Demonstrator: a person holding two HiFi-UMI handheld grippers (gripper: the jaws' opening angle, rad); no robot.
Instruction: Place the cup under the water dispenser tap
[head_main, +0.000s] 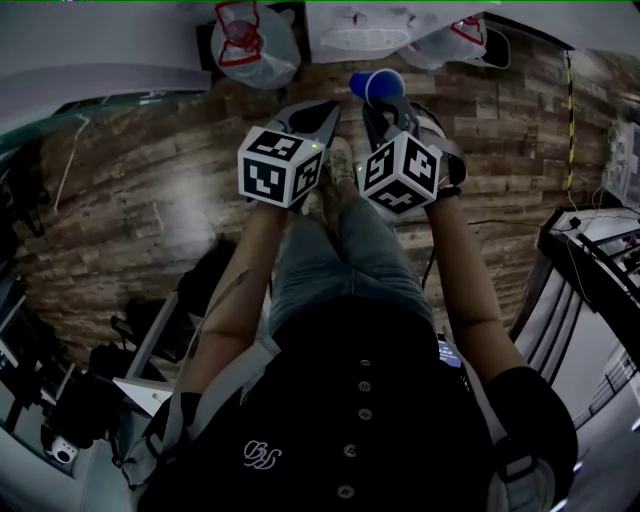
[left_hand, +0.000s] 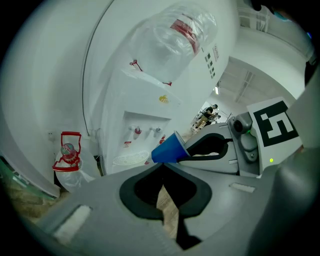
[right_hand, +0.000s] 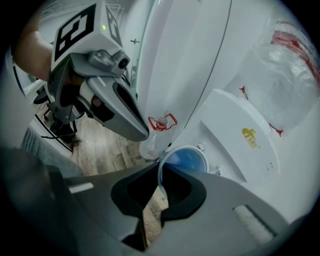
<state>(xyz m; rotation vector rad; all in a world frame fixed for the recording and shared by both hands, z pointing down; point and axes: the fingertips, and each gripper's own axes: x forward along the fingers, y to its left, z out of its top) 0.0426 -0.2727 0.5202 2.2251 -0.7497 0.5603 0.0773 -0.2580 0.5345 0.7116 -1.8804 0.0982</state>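
Observation:
A blue cup (head_main: 377, 85) hangs over the wood floor in front of the white water dispenser (head_main: 358, 32). My right gripper (head_main: 386, 106) is shut on its rim; in the right gripper view the cup (right_hand: 186, 160) lies on its side with its open mouth facing the camera and its wall pinched at the jaw tips (right_hand: 162, 169). From the left gripper view the cup (left_hand: 167, 148) is level with the taps (left_hand: 138, 131) and short of the round drip tray (left_hand: 131, 159). My left gripper (head_main: 318, 120) is beside it, jaws shut (left_hand: 163, 165) with nothing between them.
A large water bottle (left_hand: 177, 35) sits on top of the dispenser. An empty bottle with a red handle (left_hand: 68, 159) stands on the floor to the dispenser's left, another bottle (head_main: 468, 40) to its right. Office chairs and equipment (head_main: 590, 250) stand around the person.

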